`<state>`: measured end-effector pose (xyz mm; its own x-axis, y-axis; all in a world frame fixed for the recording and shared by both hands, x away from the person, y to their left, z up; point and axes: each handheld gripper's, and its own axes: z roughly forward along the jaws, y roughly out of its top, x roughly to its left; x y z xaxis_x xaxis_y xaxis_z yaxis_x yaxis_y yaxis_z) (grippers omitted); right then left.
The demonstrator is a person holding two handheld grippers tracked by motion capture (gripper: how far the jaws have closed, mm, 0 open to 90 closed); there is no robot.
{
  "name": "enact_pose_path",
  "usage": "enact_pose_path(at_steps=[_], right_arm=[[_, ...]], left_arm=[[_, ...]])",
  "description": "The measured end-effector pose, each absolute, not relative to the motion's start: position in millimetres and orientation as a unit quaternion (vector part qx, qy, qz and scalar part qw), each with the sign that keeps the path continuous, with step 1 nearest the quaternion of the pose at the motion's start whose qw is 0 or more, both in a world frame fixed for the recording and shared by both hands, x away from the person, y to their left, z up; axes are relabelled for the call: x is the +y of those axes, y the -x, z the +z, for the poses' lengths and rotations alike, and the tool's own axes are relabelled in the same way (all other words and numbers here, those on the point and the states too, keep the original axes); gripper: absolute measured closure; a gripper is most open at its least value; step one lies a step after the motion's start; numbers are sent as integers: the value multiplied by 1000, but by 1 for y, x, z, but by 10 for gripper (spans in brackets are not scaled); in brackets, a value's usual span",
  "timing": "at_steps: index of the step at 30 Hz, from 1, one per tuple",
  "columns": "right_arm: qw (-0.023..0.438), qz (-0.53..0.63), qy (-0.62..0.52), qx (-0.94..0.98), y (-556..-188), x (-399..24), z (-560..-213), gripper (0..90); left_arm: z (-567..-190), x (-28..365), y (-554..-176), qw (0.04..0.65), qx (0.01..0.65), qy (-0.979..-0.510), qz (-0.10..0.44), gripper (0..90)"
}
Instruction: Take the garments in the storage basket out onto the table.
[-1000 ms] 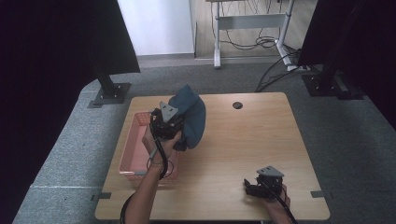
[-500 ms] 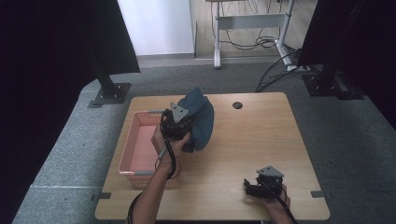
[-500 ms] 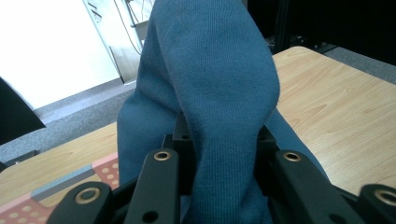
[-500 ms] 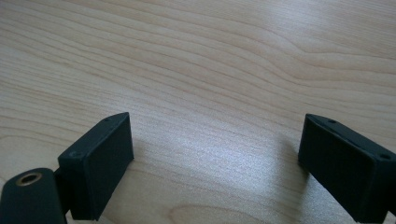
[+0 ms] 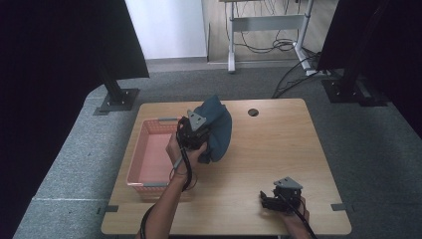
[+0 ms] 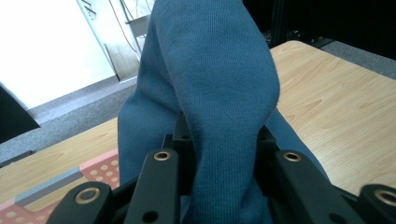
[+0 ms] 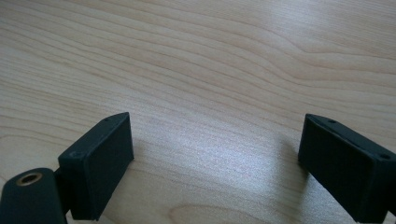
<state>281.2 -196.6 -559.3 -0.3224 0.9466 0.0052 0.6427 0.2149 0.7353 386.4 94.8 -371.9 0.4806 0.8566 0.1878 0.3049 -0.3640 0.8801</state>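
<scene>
Above the table's (image 5: pixel 278 149) middle, at about ten o'clock, your left gripper (image 5: pixel 195 130) clamps the blue cloth (image 5: pixel 218 127) beside the pink basket (image 5: pixel 147 149); next, lower it flat while your right gripper (image 5: pixel 278 195) waits wide.

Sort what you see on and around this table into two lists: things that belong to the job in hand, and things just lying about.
In the job:
- blue cloth, clamped in the left gripper
- pink basket beside it

Lying about:
- right gripper, open, resting on the table
- round hole in the tabletop
- cables on the floor behind
</scene>
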Motion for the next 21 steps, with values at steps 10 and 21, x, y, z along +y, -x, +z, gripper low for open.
enact_pose_path(at_steps=[10, 21], right_arm=[[232, 328, -534, 744, -281, -197, -559, 96], [232, 328, -534, 744, -281, -197, -559, 96]], left_arm=[[-368, 88, -386, 417, 379, -756, 333, 715], [-372, 80, -388, 415, 377, -761, 326, 715]])
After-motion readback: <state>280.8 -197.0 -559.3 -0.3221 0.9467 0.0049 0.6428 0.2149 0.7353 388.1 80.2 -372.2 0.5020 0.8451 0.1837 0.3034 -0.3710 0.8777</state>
